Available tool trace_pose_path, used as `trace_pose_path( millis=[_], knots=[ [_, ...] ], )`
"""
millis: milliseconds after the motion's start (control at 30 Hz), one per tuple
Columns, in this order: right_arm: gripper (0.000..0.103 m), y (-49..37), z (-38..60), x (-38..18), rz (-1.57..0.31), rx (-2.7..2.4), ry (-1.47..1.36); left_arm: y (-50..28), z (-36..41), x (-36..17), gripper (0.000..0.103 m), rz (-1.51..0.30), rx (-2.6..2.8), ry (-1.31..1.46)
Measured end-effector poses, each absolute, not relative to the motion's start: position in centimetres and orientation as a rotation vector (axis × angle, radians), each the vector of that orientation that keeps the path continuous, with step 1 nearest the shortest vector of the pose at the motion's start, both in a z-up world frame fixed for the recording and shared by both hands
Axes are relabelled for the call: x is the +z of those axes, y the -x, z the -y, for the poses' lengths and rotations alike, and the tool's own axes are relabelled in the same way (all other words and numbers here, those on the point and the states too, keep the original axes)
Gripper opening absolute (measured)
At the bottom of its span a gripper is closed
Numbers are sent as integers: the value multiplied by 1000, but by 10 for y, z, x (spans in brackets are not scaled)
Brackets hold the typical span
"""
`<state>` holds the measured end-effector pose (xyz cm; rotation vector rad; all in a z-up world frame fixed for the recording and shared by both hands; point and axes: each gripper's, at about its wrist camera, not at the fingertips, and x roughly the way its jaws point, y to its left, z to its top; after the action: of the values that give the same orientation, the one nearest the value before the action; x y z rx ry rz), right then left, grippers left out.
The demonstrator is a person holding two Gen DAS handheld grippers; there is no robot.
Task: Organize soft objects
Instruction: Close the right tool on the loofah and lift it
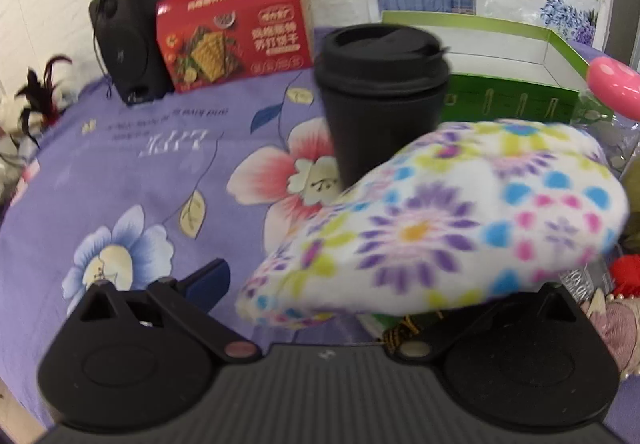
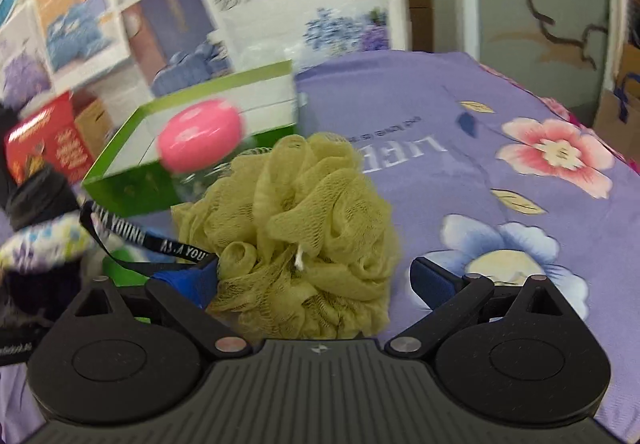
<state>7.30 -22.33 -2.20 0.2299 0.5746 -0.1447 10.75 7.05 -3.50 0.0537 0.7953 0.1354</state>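
A white floral plush pad point(image 1: 452, 228) lies across the right half of the left wrist view, over my left gripper point(image 1: 360, 284). Only the left blue finger point(image 1: 208, 280) shows; the other is hidden under the pad, so its hold is unclear. In the right wrist view an olive mesh bath pouf point(image 2: 304, 236) sits between the spread blue fingers point(image 2: 430, 280) of my open right gripper point(image 2: 316, 280), touching the left one. The plush pad's edge shows at far left point(image 2: 40, 244). An open green box point(image 2: 192, 148) stands behind the pouf.
A black lidded cup point(image 1: 380, 100), red cracker box point(image 1: 236, 32) and black speaker point(image 1: 128, 36) stand on the purple floral bedsheet point(image 1: 140, 164). A pink round object point(image 2: 200, 136) sits by the green box point(image 1: 500, 60). A black printed strap point(image 2: 136, 240) lies left of the pouf.
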Motion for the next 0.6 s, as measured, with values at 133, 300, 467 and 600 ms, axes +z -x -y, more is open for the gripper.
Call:
trace_pose_path(
  millis=[133,300,467,600],
  knots=[
    [87,-53,247,-10,-550,-205,-271,-93,-89,-33,103,-819,152,-93],
    [87,-36,249,-2,-534,-119,-316,-44,-93,3,103,-736,58,-170],
    [87,-41,245,-8,-569,-88,-286,-7,-79,45,103,-639,-10,-240],
    [87,-45,246,-15,-599,-33,-302,-7,-41,73,103,-555,-147,-246]
  ],
)
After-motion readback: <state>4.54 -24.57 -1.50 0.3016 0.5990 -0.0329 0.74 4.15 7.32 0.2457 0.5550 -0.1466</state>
